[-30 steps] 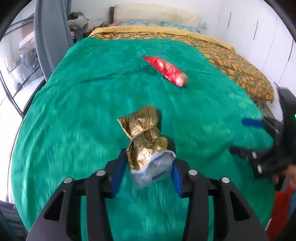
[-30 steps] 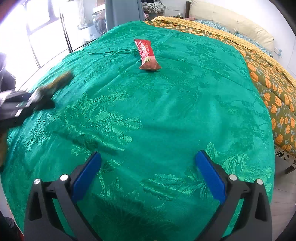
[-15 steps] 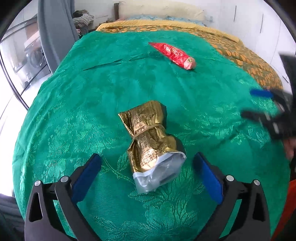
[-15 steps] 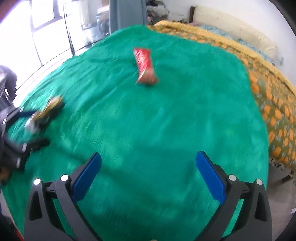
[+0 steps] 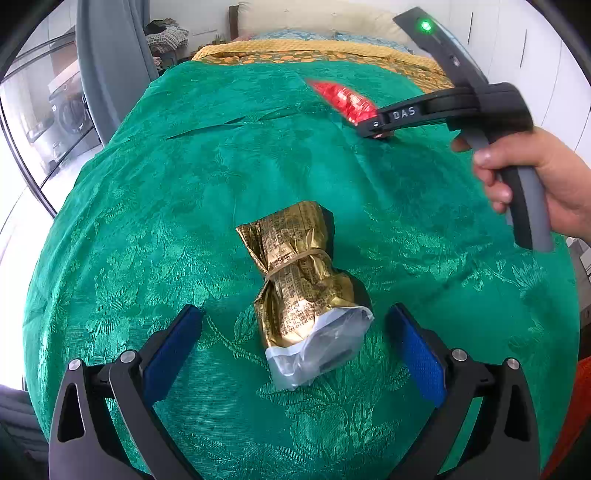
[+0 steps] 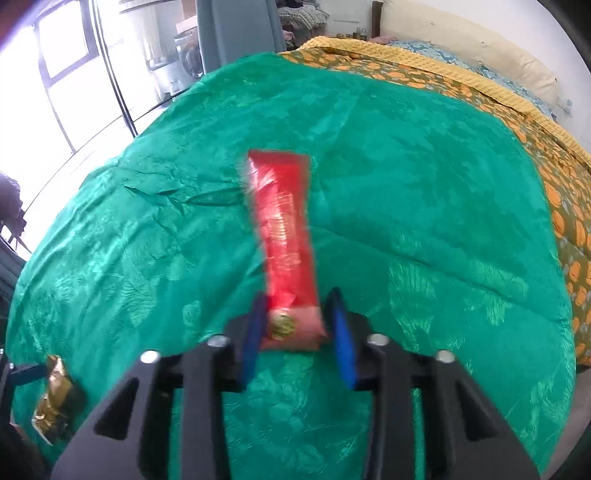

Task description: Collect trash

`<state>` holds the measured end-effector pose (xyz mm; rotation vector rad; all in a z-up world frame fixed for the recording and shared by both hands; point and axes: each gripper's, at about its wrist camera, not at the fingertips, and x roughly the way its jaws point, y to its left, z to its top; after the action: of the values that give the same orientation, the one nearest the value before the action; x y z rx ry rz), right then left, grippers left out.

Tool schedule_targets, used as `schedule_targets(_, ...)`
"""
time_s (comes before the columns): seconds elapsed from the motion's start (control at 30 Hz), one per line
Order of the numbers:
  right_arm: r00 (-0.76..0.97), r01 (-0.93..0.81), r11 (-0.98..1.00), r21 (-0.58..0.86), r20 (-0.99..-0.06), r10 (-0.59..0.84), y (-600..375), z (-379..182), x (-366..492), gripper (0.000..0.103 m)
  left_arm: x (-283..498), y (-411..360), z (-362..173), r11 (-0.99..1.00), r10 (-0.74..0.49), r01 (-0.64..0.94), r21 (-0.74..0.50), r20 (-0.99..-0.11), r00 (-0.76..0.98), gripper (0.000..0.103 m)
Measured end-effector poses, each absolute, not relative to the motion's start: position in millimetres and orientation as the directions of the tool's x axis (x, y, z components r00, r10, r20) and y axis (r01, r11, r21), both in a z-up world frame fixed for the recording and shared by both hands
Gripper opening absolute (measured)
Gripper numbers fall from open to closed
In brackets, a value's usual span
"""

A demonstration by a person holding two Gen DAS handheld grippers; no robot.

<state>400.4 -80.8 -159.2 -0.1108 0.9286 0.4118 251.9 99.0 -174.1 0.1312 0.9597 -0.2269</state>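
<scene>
A crumpled gold wrapper (image 5: 303, 291) with a clear plastic end lies on the green bedspread (image 5: 184, 206). My left gripper (image 5: 295, 347) is open, its blue pads on either side of the wrapper's near end without touching it. A red snack wrapper (image 6: 284, 236) lies further up the bed. My right gripper (image 6: 297, 325) is shut on the red wrapper's near end. In the left wrist view the right gripper's body (image 5: 443, 110) covers the end of the red wrapper (image 5: 343, 99). The gold wrapper also shows in the right wrist view (image 6: 55, 395) at the lower left.
An orange patterned blanket (image 6: 480, 96) and pillows (image 5: 314, 18) cover the head of the bed. A grey curtain (image 5: 107, 66) and glass doors (image 6: 74, 74) stand to the left. White cupboards (image 5: 517, 40) line the right wall.
My left gripper opened and let go of the gold wrapper, which now lies on the bed. My right gripper moved up the bed and shut on the red wrapper.
</scene>
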Motion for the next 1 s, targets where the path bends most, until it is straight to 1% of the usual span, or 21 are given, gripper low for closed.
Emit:
schedule_targets(0.13, 0.532, -0.394, 0.916, 0.081, -0.792, 0.299, -88.9, -146.0, 379.5, 0.028, 251.9, 99.0, -174.1, 0.968, -0.133, 0.249, 0.011, -0.823, 0.553, 0.098)
schedule_targets(0.3, 0.459, -0.384, 0.913, 0.136, -0.83, 0.316, -119.6, -122.9, 321.0, 0.028, 252.0, 99.0, -174.1, 0.968, -0.133, 0.249, 0.011, -0.823, 0.553, 0.098)
schedule_targets(0.4, 0.429, -0.395, 0.912, 0.115, -0.855, 0.293, -131.7, -115.8, 282.3, 0.028, 252.0, 99.0, -174.1, 0.968, -0.133, 0.249, 0.011, -0.823, 0.553, 0.098)
schedule_targets(0.53, 0.47, -0.381, 0.923, 0.056, -0.848, 0.245, -133.2, -125.7, 241.5, 0.028, 252.2, 99.1, -174.1, 0.968, -0.133, 0.25, 0.011, -0.823, 0.553, 0.098)
schedule_targets(0.6, 0.492, -0.372, 0.927, 0.047, -0.837, 0.24, -129.6, -135.9, 234.2, 0.032, 252.3, 99.3, -174.1, 0.968, -0.133, 0.249, 0.01, -0.823, 0.552, 0.098)
schedule_targets(0.63, 0.498, -0.364, 0.93, 0.054, -0.832, 0.243, -126.9, -143.4, 232.1, 0.045, 252.4, 99.2, -174.0, 0.968, -0.133, 0.25, 0.011, -0.823, 0.552, 0.098)
schedule_targets(0.67, 0.508, -0.354, 0.933, 0.058, -0.826, 0.244, -124.4, -150.4, 230.8, 0.068, 252.3, 99.1, -174.0, 0.968, -0.133, 0.249, 0.011, -0.823, 0.553, 0.098)
schedule_targets(0.7, 0.519, -0.348, 0.936, 0.06, -0.819, 0.245, -123.2, -154.0, 230.2, 0.074, 252.5, 99.3, -174.1, 0.968, -0.133, 0.25, 0.011, -0.823, 0.553, 0.098)
schedule_targets(0.73, 0.533, -0.34, 0.938, 0.069, -0.807, 0.252, -120.7, -160.4, 229.1, 0.074, 252.6, 99.4, -174.0, 0.968, -0.133, 0.25, 0.011, -0.823, 0.552, 0.098)
schedule_targets(0.8, 0.525, -0.341, 0.938, 0.07, -0.813, 0.251, -117.8, -167.5, 231.0, 0.075, 252.5, 99.3, -174.0, 0.968, -0.134, 0.25, 0.011, -0.823, 0.552, 0.098)
schedule_targets(0.87, 0.545, -0.342, 0.938, 0.058, -0.8, 0.249, -115.5, -171.1, 228.1, 0.079, 252.4, 99.3, -173.9, 0.968, -0.134, 0.25, 0.01, -0.823, 0.552, 0.098)
schedule_targets(1.0, 0.55, -0.342, 0.937, 0.077, -0.791, 0.266, -117.6, -173.6, 225.9, 0.083, 252.3, 99.2, -173.9, 0.968, -0.134, 0.25, 0.011, -0.823, 0.552, 0.098)
